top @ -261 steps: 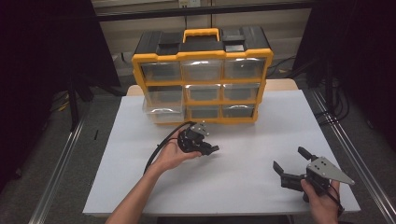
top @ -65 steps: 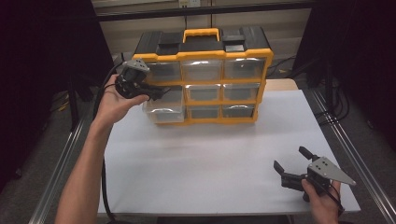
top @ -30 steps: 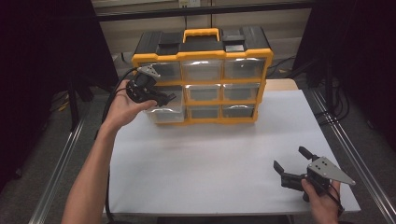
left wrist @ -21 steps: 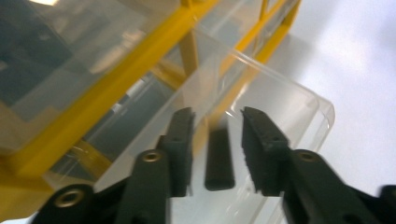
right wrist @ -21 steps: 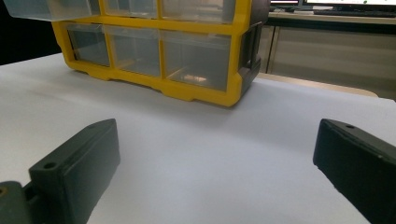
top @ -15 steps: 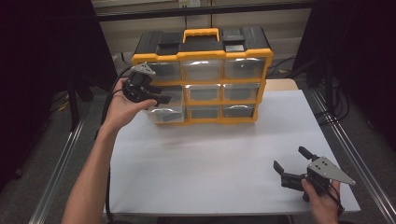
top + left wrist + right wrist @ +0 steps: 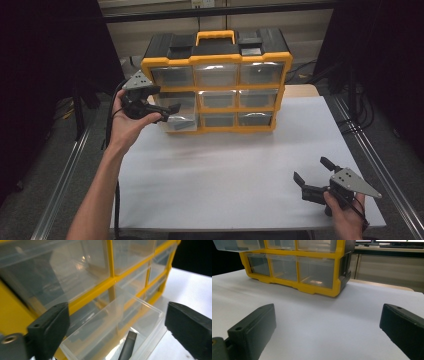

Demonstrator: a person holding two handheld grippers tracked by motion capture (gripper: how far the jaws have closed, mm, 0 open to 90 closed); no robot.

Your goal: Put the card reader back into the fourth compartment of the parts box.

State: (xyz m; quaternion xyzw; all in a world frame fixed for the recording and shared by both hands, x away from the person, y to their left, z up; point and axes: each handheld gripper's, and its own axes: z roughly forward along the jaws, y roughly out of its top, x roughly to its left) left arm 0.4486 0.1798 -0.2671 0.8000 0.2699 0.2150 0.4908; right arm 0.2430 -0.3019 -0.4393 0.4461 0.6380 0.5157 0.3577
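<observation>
White tabletop carries my organizer; left gripper jaws, just opened wide, flank the thin, light, slippery clear drawer, best pinched at its front lip.

High view — fixed above the near edge of the table, facing forward and down, far enough to take in the whole yellow drawer cabinet. Left gripper view — close against the cabinet's clear drawers, over one pulled-out drawer. Right gripper view — low over the table, facing the cabinet's bottom row from farther off. All three share the cabinet.
</observation>
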